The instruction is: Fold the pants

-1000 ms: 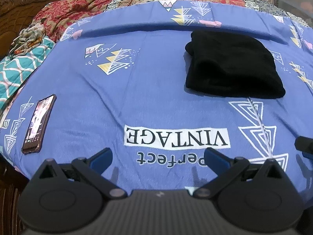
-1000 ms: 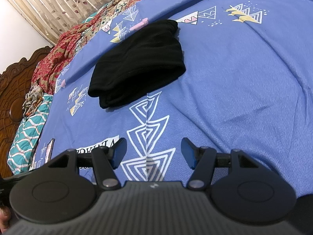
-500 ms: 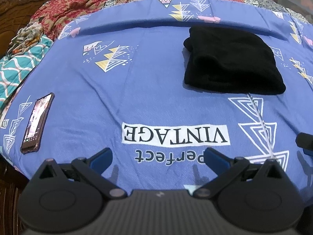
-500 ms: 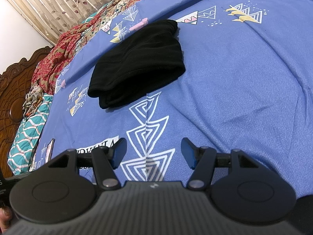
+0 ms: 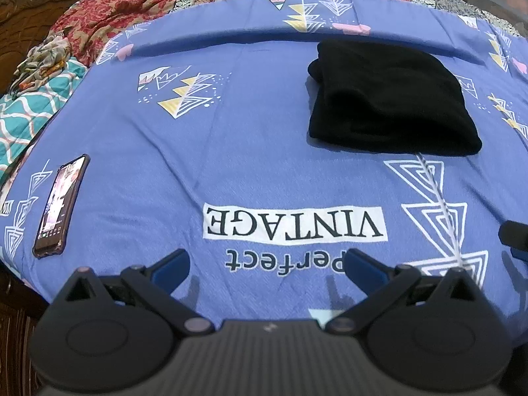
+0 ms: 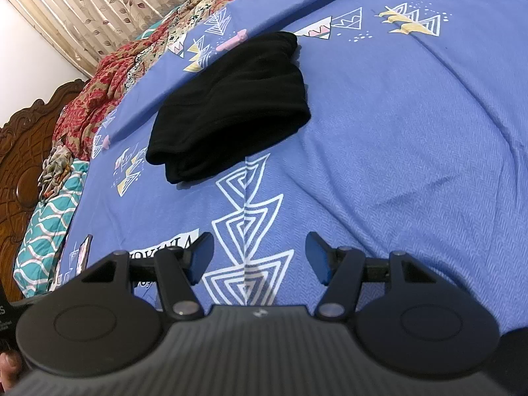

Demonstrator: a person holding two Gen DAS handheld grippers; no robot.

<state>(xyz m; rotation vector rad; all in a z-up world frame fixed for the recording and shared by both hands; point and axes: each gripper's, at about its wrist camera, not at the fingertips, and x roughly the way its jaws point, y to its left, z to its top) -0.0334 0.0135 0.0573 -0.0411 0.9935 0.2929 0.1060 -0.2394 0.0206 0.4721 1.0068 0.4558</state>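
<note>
Black pants (image 5: 389, 99) lie folded on blue bedsheet (image 5: 231, 151). Left gripper (image 5: 265, 264) and right gripper (image 6: 259, 254) both gape empty (phone (image 5: 61, 206) near edge).

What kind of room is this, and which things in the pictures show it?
Most likely a bedroom at home. A blue printed bedsheet covers a bed with a carved wooden headboard, leaf-patterned curtains hang behind it, and folded black pants lie on the sheet.

The phone (image 6: 84, 250) shows only as an edge-on sliver behind the right gripper's body, its screen too blurred to read.
</note>
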